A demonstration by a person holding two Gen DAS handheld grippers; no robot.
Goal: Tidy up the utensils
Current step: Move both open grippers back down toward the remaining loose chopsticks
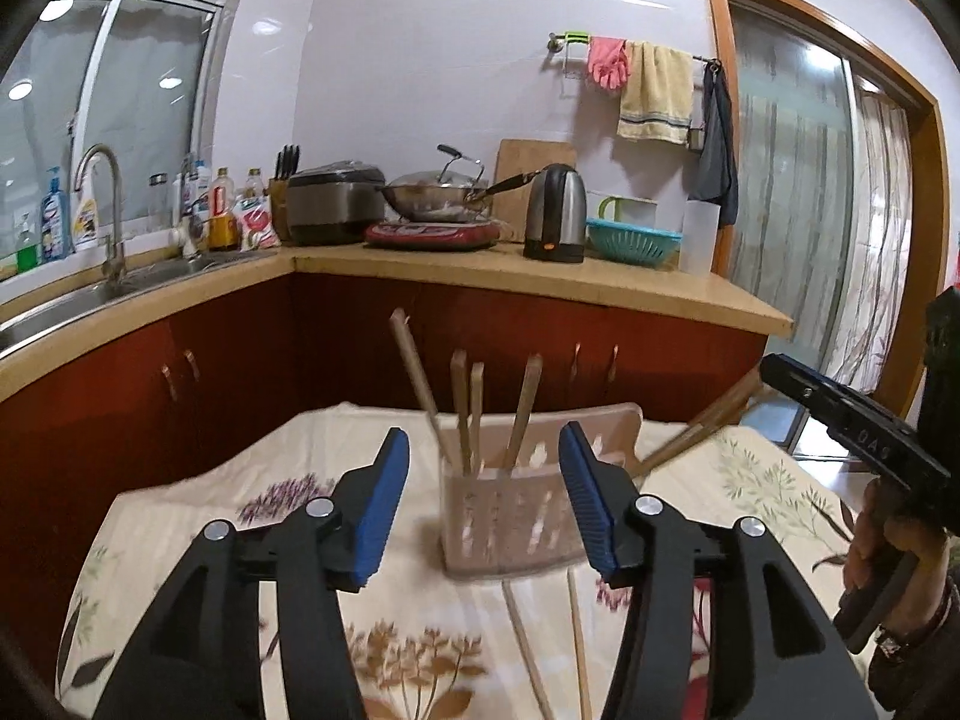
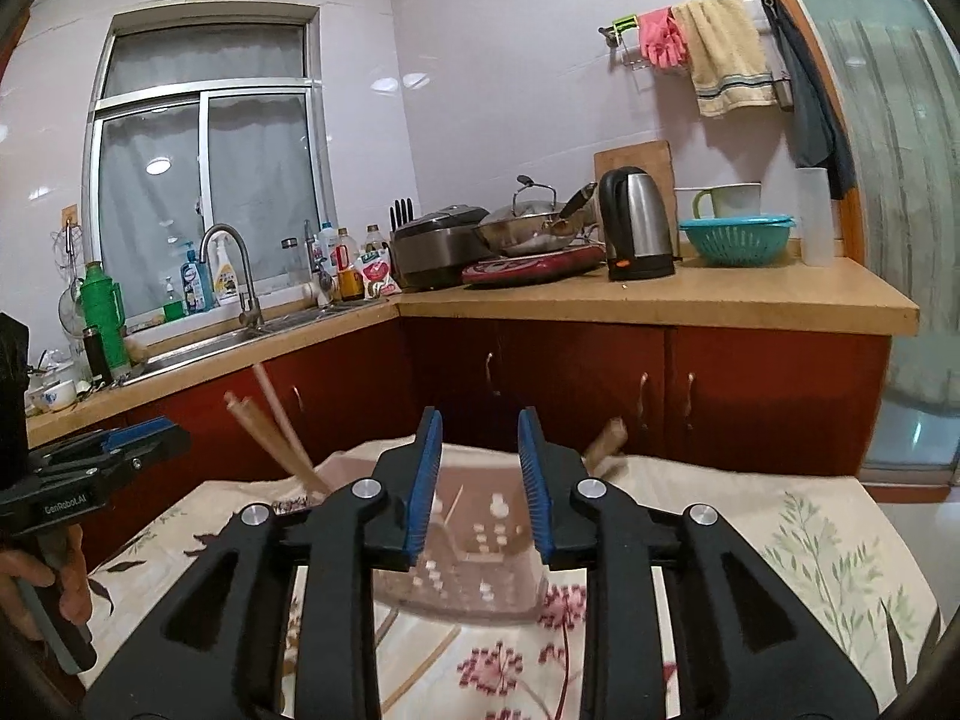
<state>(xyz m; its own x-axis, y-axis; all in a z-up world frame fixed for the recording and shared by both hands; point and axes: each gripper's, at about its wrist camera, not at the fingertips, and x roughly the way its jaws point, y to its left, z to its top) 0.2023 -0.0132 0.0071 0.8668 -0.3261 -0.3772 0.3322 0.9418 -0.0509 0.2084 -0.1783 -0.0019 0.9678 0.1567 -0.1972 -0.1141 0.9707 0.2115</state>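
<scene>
Four chopsticks (image 1: 462,414) stand upright in the pale perforated utensil holder (image 1: 510,516), seen from my left wrist; the holder sits on the floral tablecloth (image 1: 180,516), framed between the spread, empty fingers of my left gripper (image 1: 485,504). Two more loose chopsticks (image 1: 576,642) lie flat on the cloth just in front of the holder. My right gripper (image 1: 852,420) reaches in from the right, with blurred sticks (image 1: 690,432) slanting beneath it.

From my right wrist, my right gripper (image 2: 480,486) hangs released with nothing between its fingers, directly over the holder (image 2: 468,546). The chopsticks (image 2: 270,438) lean out of it on the left; the left gripper (image 2: 102,450) shows at the left edge.
</scene>
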